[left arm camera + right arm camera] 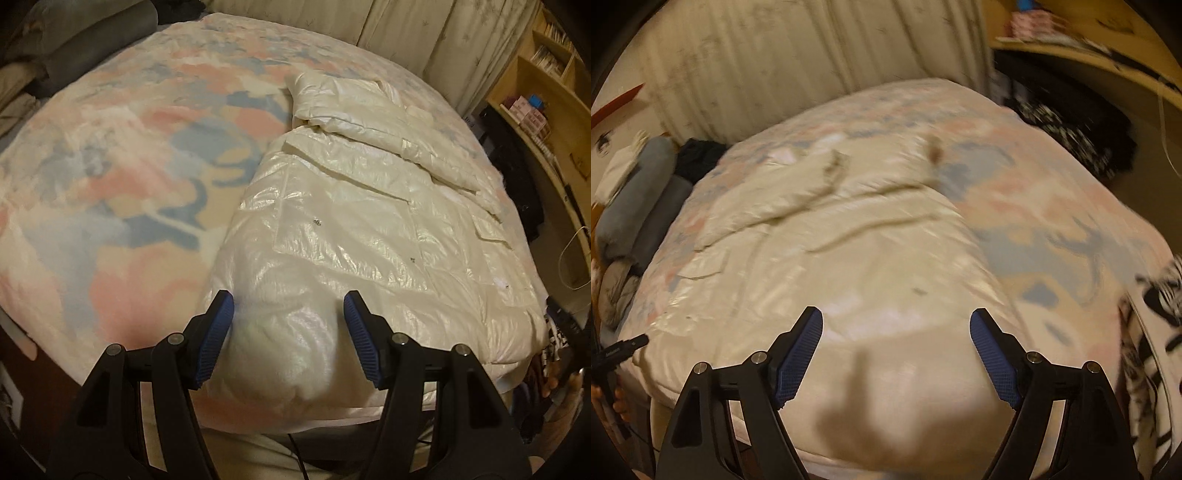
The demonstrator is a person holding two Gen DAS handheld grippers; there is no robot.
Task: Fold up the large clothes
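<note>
A large shiny white puffer jacket (pixel 369 236) lies spread on a bed with a pastel pink, blue and cream blanket (pixel 122 155). One sleeve is folded across its far part. My left gripper (pixel 288 306) is open, its blue pads on either side of a puffy bulge at the jacket's near edge, not closed on it. In the blurred right wrist view the jacket (pixel 831 258) fills the middle, and my right gripper (pixel 897 321) is open and empty above its near edge.
Grey rolled cushions (pixel 639 199) lie at the bed's left side. Pale curtains (pixel 794 55) hang behind the bed. A wooden shelf unit (pixel 546 92) with boxes stands to the right, with dark clothing (pixel 517 177) piled below. A black-and-white patterned cloth (pixel 1156 332) lies at the right.
</note>
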